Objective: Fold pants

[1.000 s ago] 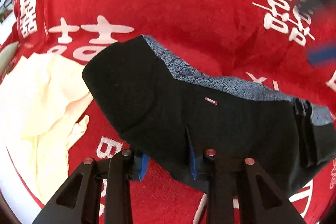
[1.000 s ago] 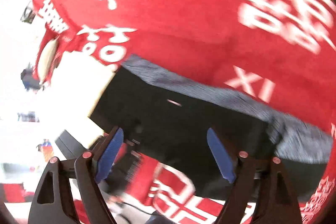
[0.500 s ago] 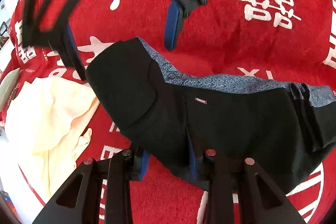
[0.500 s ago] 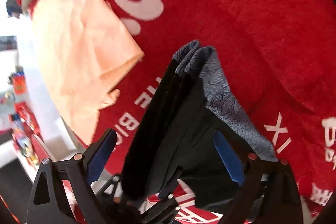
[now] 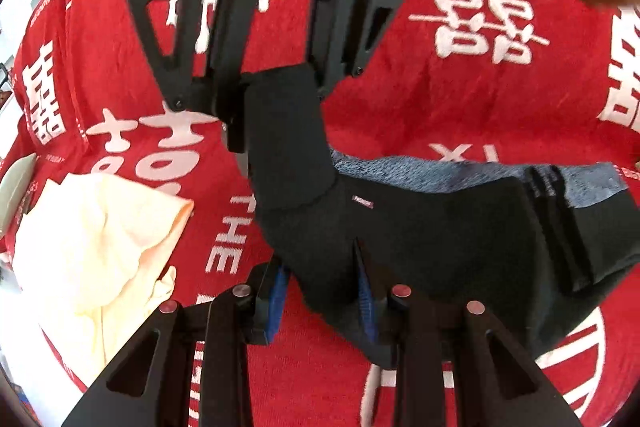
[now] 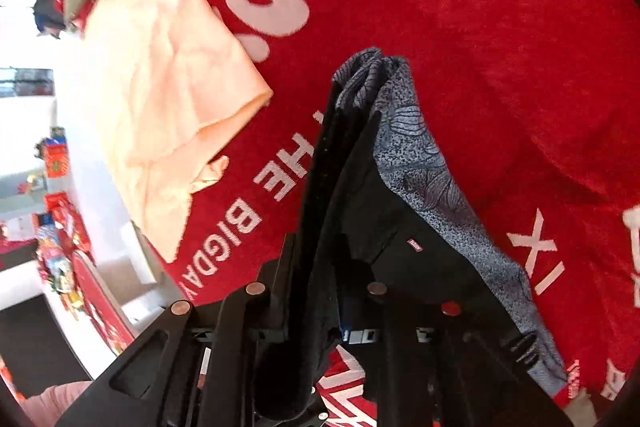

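Red cloth [image 5: 460, 99] printed with white characters and letters covers the surface across both views. On it, filling the centre and right of the left wrist view, lie the pants [image 5: 420, 227], black with a grey patterned band along their upper edge and a small red tag near the middle. The left tongs [image 5: 322, 301] at the bottom centre are clamped on the near edge of the pants, blue pads pressing the black fabric from both sides. The right tongs [image 5: 280, 95] reach down from the upper left of that frame, closed on a raised corner of the pants. In the right wrist view the fabric runs up from between those tongs [image 6: 316, 307]. A cream garment [image 5: 96, 247] lies crumpled at the left, apart from the pants.
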Demonstrator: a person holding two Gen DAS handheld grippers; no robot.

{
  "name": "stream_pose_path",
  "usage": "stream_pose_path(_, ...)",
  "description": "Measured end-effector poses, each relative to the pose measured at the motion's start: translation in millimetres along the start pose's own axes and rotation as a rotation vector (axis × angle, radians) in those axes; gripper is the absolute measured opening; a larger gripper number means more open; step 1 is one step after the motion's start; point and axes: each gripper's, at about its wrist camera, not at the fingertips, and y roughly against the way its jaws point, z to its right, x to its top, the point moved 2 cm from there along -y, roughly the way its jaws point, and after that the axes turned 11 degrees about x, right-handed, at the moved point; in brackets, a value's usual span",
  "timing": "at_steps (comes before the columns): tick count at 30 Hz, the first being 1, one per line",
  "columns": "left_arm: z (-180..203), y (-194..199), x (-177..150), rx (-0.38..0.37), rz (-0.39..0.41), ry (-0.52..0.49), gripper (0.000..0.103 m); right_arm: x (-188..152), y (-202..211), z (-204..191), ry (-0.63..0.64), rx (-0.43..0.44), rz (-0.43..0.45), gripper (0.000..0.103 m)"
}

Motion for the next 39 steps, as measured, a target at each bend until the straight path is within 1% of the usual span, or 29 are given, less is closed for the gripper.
stream_pose_path(5, 7.6, 20.4, 13.0, -0.031, 0.02, -0.001, 0.032, -23.9, 36.5, 10.2, -0.02, 0.101, 0.115, 0.018)
stream_pose_path(8, 17.0, 36.3, 21.8, -0.046, 0.038, -0.009, 0.032, -44.5, 61.8, 18.6, -0.04, 0.172, 0.19, 0.018)
stream_pose_path(11, 36.0, 61.3, 31.1, -0.064, 0.08, -0.043, 0.032, -72.4, 90.9, 33.0, -0.059, 0.249, 0.273, 0.018)
stream_pose_path(14, 57.7, 82.4, 39.0, -0.087, 0.121, -0.091, 0.032, -109.0, 119.2, 52.1, -0.071, 0.319, 0.37, 0.018)
stream_pose_path(16, 78.8, 98.9, 43.7, -0.112, 0.146, -0.132, 0.032, -139.4, 138.9, 70.6, -0.096, 0.37, 0.44, 0.019)
stream_pose_path(19, 111.8, 119.1, 47.1, -0.151, 0.169, -0.189, 0.032, -183.4, 159.8, 99.3, -0.133, 0.424, 0.524, 0.019)
stream_pose_path(21, 138.7, 130.1, 47.9, -0.181, 0.18, -0.237, 0.032, -204.9, 166.9, 114.7, -0.156, 0.449, 0.57, 0.019)
stream_pose_path(22, 149.9, 134.2, 47.6, -0.193, 0.181, -0.255, 0.032, -222.9, 171.3, 127.1, -0.176, 0.466, 0.6, 0.019)
stream_pose_path(26, 208.7, 145.2, 39.1, -0.229, 0.177, -0.357, 0.032, -274.6, 175.6, 168.1, -0.246, 0.506, 0.674, 0.019)
stream_pose_path(29, 244.9, 148.1, 30.6, -0.246, 0.17, -0.417, 0.032, -313.3, 174.3, 205.2, -0.308, 0.541, 0.726, 0.019)
stream_pose_path(31, 270.5, 148.7, 22.0, -0.259, 0.162, -0.463, 0.032, -336.2, 166.4, 229.1, -0.358, 0.568, 0.758, 0.019)
stream_pose_path(34, 305.1, 146.2, 5.5, -0.264, 0.153, -0.536, 0.033, -362.8, 152.7, 257.3, -0.415, 0.596, 0.793, 0.019)
stream_pose_path(36, 327.7, 141.0, -6.2, -0.263, 0.138, -0.581, 0.033, -379.8, 139.7, 278.8, -0.453, 0.6, 0.808, 0.019)
stream_pose_path(39, 355.7, 131.9, -20.8, -0.268, 0.109, -0.622, 0.033, -399.7, 122.4, 308.5, -0.517, 0.594, 0.814, 0.018)
